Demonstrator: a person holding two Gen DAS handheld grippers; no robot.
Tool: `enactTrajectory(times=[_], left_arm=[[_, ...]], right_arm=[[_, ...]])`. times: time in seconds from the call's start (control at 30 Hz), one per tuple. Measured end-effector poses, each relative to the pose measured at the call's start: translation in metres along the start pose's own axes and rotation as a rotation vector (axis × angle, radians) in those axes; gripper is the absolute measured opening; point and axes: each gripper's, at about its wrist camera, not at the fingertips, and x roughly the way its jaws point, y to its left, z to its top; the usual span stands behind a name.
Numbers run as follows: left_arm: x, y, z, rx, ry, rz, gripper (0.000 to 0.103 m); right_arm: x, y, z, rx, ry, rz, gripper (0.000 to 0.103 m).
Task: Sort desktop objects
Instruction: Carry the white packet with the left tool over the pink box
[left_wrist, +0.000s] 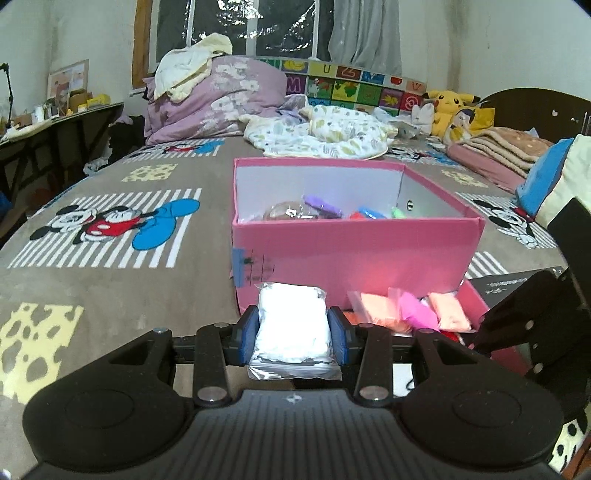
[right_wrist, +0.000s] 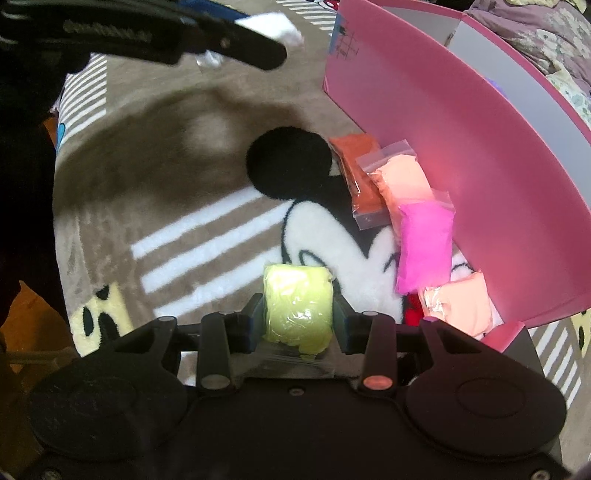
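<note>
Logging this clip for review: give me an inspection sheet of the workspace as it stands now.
Surface: bed blanket with cartoon mouse print.
Job's things: pink box open, coloured packs inside; orange pack, two peach packs and magenta pack lie on the blanket beside the box wall.
Clutter: pink lid beside the box.
Grippers: left gripper shut on white pack; right gripper shut on yellow pack.
Cables: nothing seen.
Surroundings: piled bedding, plush toy, desk, window.
</note>
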Motion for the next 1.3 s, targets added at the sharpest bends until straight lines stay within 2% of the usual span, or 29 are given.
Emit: enactTrajectory(times=[0.37, 0.87, 1.3], left_arm=[[0.0, -0.012, 0.044, 0.068, -0.031, -0.002, 0.039], [0.032, -0.01, 0.104, 0.037, -0.048, -0.006, 0.039], [0.09, -0.01, 0.144, 0.02, 0.033, -0.009, 0.039]], right_arm=[[0.012, 0.004, 0.004, 0.002, 0.006, -0.01, 0.039], [0.012, 0.003, 0.001, 0.022, -0.003, -0.008, 0.039], [0.013, 0.002, 0.0, 0.031, -0.008, 0.001, 0.039]])
